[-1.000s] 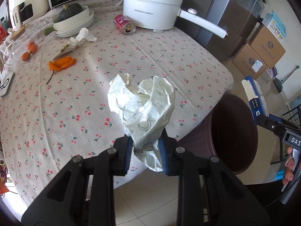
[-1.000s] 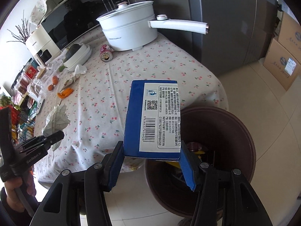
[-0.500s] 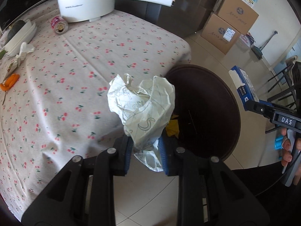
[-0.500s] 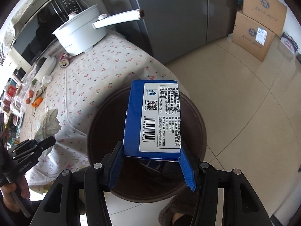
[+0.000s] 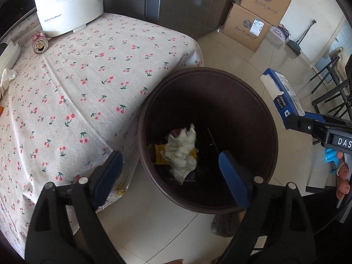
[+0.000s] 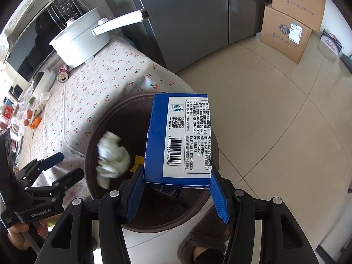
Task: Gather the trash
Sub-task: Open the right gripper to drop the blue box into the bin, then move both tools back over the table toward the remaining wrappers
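Observation:
A dark brown round bin point(image 5: 259, 101) point(image 6: 92, 132) stands on the floor beside the table. My left gripper point(image 5: 171, 176) hangs over its near rim, its jaws opening with nothing between them. The crumpled white wrapper point(image 5: 182, 151) point(image 6: 112, 156) is inside the bin, blurred in the right wrist view, over some yellow scraps. My right gripper point(image 6: 176, 189) is shut on a blue carton point(image 6: 178, 138) with a white barcode label, held above the bin's right side. The same carton point(image 5: 283, 94) shows at the right in the left wrist view.
The table point(image 5: 77, 77) has a cherry-print cloth. On it stand a white long-handled pot point(image 5: 70, 4), a tipped red can point(image 5: 39, 43), crumpled tissue point(image 5: 6, 77) and orange peels point(image 6: 35, 122). Cardboard boxes point(image 5: 255, 15) and a grey fridge point(image 6: 187, 22) stand behind. A slippered foot point(image 6: 204, 239) is beside the bin.
My left gripper moved from over the table to over the bin and opened; the wrapper dropped into the bin. My right gripper carried the carton over the bin, still gripped.

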`<move>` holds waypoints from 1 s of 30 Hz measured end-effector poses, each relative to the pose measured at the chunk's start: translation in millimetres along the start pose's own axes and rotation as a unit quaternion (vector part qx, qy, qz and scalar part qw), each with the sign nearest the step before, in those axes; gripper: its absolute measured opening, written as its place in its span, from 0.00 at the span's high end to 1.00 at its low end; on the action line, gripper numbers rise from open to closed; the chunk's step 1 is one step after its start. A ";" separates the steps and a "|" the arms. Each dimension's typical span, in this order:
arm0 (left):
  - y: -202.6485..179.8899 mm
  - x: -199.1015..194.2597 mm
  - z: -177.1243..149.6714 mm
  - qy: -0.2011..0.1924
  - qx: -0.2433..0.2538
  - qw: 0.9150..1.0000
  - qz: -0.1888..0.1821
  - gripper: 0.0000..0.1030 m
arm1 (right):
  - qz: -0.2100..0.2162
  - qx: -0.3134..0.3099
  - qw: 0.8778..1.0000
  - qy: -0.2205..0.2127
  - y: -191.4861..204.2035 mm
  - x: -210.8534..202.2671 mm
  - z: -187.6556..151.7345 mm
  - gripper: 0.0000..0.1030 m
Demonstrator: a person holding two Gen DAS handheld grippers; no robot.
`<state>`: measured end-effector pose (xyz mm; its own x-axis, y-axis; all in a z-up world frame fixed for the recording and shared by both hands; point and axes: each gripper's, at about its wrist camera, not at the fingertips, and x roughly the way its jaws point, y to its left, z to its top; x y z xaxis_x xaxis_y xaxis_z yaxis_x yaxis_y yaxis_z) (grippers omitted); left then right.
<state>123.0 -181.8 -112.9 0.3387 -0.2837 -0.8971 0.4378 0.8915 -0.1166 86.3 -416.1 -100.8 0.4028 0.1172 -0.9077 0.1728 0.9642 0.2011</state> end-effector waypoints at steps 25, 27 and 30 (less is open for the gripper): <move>96.0 -63.1 -27.8 -0.048 -0.119 0.991 0.032 0.07 | 0.023 -0.012 1.000 0.014 57.2 5.9 9.8 0.19; 104.2 -67.8 -32.3 -0.049 -0.127 0.990 0.038 0.07 | 0.025 -0.016 0.999 0.015 65.9 6.3 11.4 0.19; 116.2 -74.6 -37.9 -0.052 -0.139 0.988 0.046 0.07 | 0.027 -0.025 0.999 0.015 78.9 7.3 13.6 0.19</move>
<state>117.0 -43.6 -75.7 0.4572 -0.2190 -0.8620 0.1609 0.9736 -0.1621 115.2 -342.4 -86.5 0.3832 0.1755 -0.9069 0.1070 0.9668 0.2322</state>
